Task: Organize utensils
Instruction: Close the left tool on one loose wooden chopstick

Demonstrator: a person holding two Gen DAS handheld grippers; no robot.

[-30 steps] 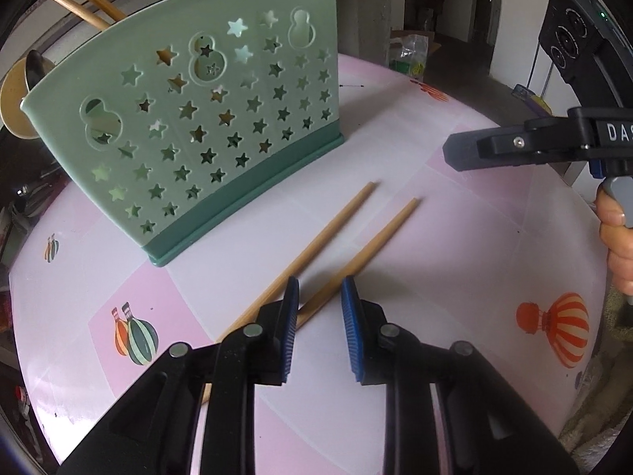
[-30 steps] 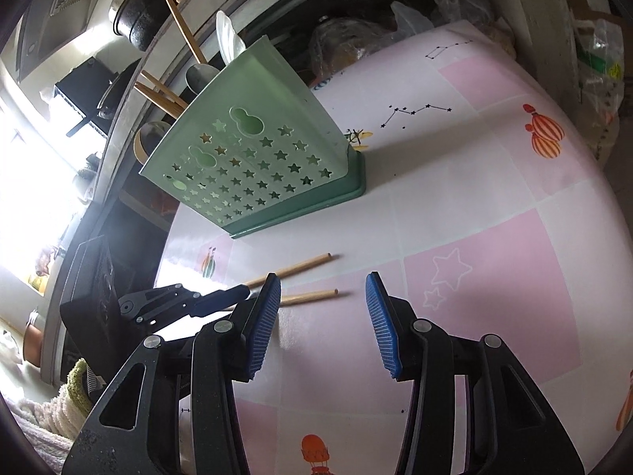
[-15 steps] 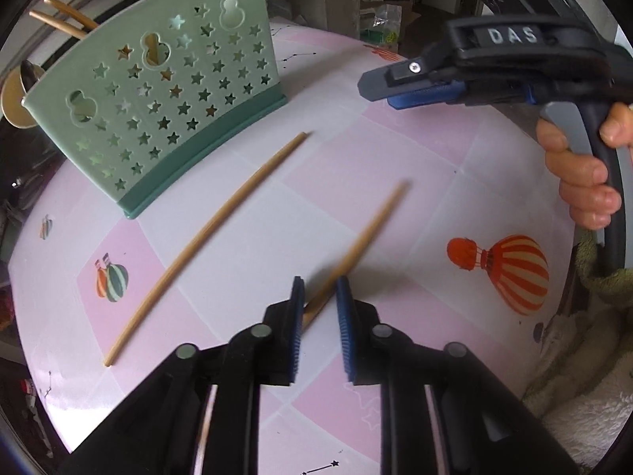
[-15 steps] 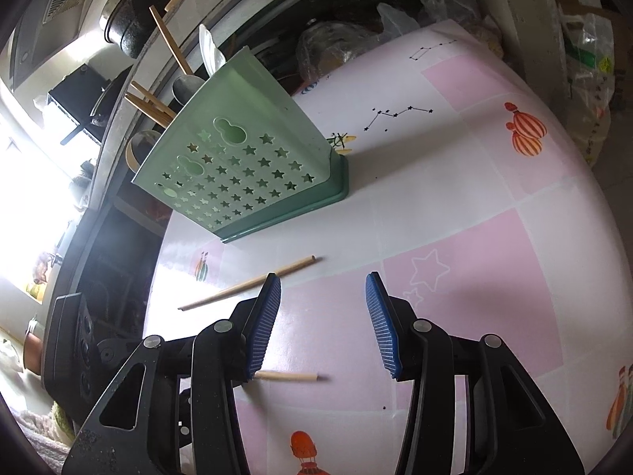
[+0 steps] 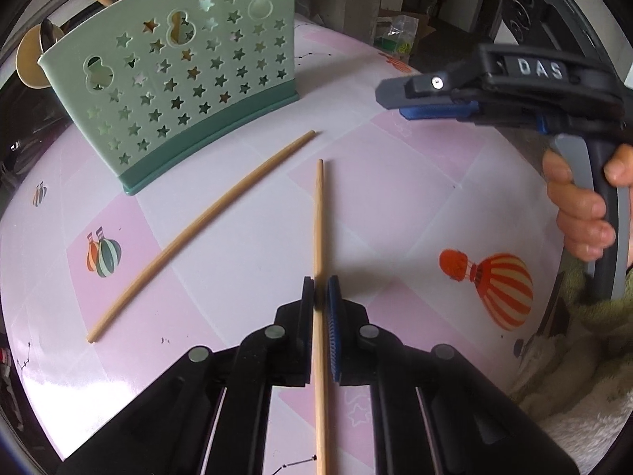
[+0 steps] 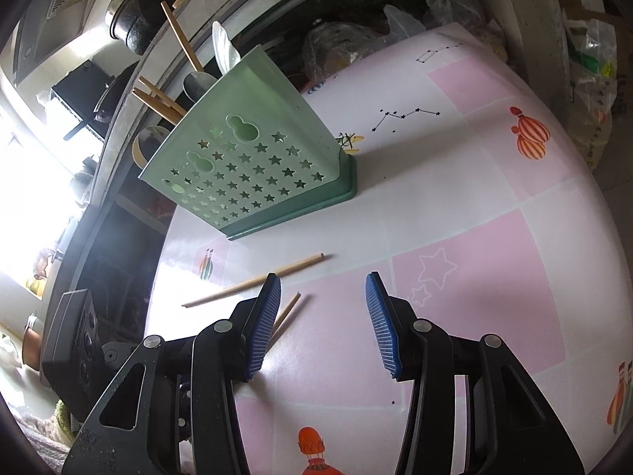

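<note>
So one chopstick point(image 5: 317, 217) is pinched in the left tool point(image 5: 320, 297); the right tool point(image 6: 322, 316) is held wide. Next it probably gets lifted into the holder point(image 5: 174, 91).

- The held chopstick point(image 5: 317, 237) is running off the bottom edge in the left wrist view.
- The right gripper point(image 6: 322, 316) is covering part of it.
- The green holder point(image 5: 174, 79) is hiding its utensils' lower ends.
- Window glare is washing out the kitchen counter point(image 6: 35, 206).
</note>
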